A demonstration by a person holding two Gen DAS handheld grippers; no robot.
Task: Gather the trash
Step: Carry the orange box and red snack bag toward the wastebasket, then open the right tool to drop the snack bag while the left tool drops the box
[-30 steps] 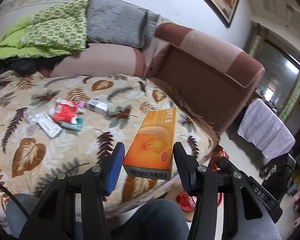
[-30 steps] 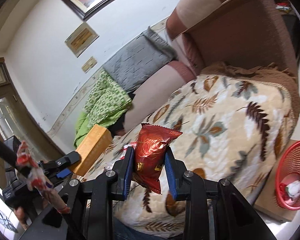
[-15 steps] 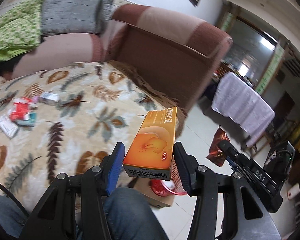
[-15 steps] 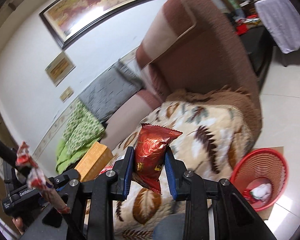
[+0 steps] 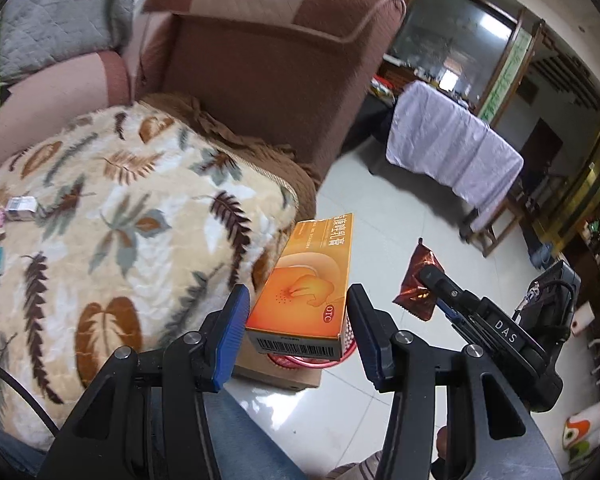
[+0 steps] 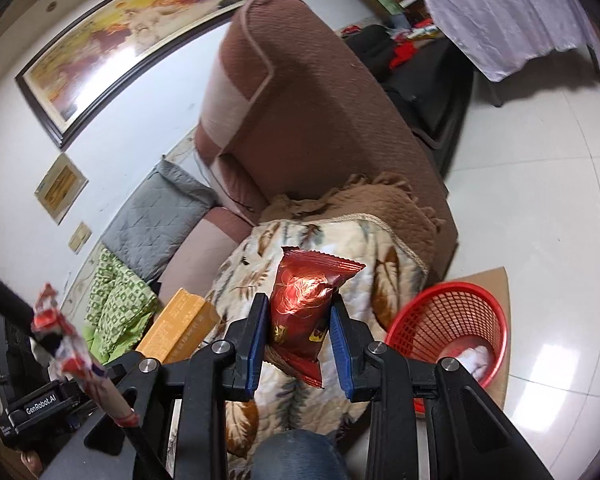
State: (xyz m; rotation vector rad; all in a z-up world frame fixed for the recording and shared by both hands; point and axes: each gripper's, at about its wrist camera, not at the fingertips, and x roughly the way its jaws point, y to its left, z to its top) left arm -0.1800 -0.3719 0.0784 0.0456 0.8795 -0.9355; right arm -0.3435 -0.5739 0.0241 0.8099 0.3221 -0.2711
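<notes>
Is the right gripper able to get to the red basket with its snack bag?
Probably yes. The right gripper holds the red snack bag, and the red basket sits open-topped on the floor just beside it, with nothing between them.

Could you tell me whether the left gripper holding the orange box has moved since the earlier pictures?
Yes. The left gripper with the orange box has swung off the leaf-print blanket rightward, over the red basket.

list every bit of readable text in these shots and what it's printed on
"OTC": red oval on the orange medicine box in the left gripper.
"DAS": body of the right gripper, seen from the left wrist.
"GenRobot.AI": black gripper body, right wrist view.
Unreadable: white Chinese characters and barcode digits on the box; gold print on the red snack packet.
</notes>
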